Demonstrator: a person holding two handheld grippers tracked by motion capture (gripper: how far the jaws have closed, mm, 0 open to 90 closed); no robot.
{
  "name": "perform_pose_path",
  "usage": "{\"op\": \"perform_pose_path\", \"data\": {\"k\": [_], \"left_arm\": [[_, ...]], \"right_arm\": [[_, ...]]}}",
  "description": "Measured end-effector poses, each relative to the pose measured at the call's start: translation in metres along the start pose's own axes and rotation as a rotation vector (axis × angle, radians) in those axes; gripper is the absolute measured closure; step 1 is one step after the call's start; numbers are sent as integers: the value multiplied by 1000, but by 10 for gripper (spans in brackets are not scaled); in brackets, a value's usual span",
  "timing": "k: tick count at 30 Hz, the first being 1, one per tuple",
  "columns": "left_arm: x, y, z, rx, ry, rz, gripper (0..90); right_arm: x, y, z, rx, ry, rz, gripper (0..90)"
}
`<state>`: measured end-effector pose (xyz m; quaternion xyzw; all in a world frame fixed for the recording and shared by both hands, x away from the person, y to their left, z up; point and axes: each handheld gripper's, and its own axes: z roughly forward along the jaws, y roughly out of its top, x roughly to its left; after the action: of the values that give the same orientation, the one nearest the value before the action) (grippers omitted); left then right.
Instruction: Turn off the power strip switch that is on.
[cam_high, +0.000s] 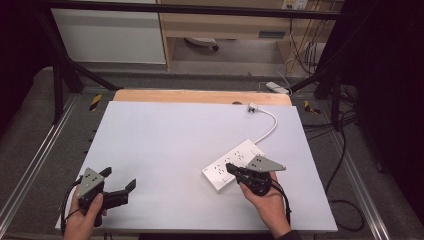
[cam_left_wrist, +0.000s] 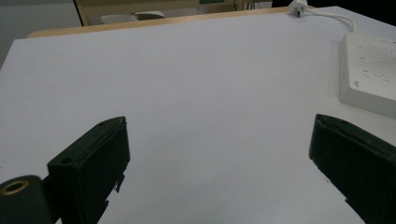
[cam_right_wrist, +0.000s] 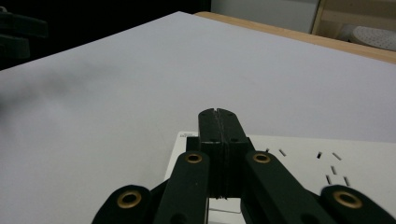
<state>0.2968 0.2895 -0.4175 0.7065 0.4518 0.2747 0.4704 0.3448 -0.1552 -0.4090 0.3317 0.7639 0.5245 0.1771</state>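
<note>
On the right half of the pale grey table top (cam_high: 165, 145) lies the white plastic power strip (cam_high: 240, 161), its white cable (cam_high: 270, 125) running to the far edge. My right gripper (cam_high: 231, 170) sits over the strip's near-left end, its jaws pressed fully together with nothing between them. My left gripper (cam_high: 120, 180) rests at the near left, well apart from the strip, jaws spread wide and empty.

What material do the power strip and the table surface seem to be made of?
The power strip looks like white moulded plastic, smooth with a slight sheen and crisp edges. The table surface seems a matte pale sheet, perhaps laminate or paper, laid on wood, since a bare wooden strip shows along its far edge.
</note>
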Motion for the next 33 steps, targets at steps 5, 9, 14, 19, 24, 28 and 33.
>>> {"op": "perform_pose_path", "data": {"k": [5,9,14,19,24,28,33], "left_arm": [[0,0,0,3,-1,5,50],[0,0,0,3,-2,5,50],[0,0,0,2,-2,5,50],[-1,0,0,2,-2,13,50],[-1,0,0,2,-2,14,51],[-1,0,0,3,-3,16,51],[-1,1,0,0,-2,16,51]], "right_arm": [[0,-2,2,19,-1,-3,900],[0,-5,4,31,-2,0,900],[0,-7,6,46,0,1,900],[0,-9,8,57,2,-5,900],[0,-11,9,64,0,-3,900],[0,-12,10,77,1,-3,900],[2,-15,13,93,4,-5,900]]}}
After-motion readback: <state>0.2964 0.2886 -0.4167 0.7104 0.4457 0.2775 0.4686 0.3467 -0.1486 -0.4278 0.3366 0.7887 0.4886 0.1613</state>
